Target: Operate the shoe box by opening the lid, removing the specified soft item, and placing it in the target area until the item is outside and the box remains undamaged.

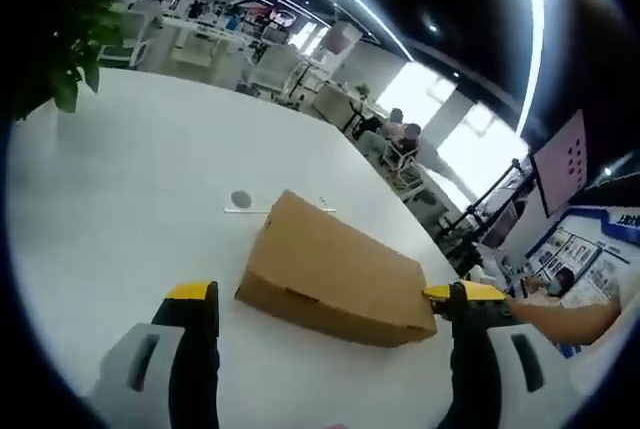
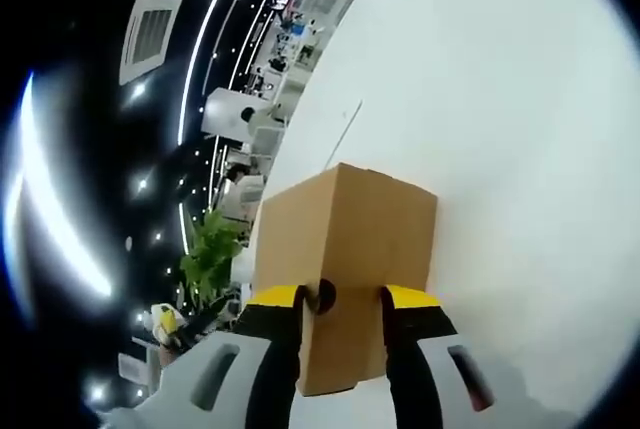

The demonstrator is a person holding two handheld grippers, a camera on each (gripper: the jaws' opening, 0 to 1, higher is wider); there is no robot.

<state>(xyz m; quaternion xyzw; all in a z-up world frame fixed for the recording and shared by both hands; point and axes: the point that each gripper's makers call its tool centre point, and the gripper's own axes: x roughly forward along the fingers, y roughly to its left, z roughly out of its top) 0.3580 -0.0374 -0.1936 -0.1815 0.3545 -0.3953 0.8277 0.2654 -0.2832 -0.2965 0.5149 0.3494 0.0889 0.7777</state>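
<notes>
Left hand-held gripper [image 1: 330,294] jaws wide apart above white tabletop [image 1: 120,209], closed cardboard shoe box [image 1: 335,274] lying between and beyond them, right hand-held gripper [image 2: 342,297] jaws flanking box corner, grip uncertain

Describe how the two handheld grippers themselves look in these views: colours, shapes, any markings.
Both match. The left gripper has two black jaws capped with yellow tips, each rising from a pale grey-white moulded housing with a dark slot in it. The right gripper shows the same black jaws, yellow tips and grey-white slotted housings. No cables or printed markings can be made out on either.
</notes>
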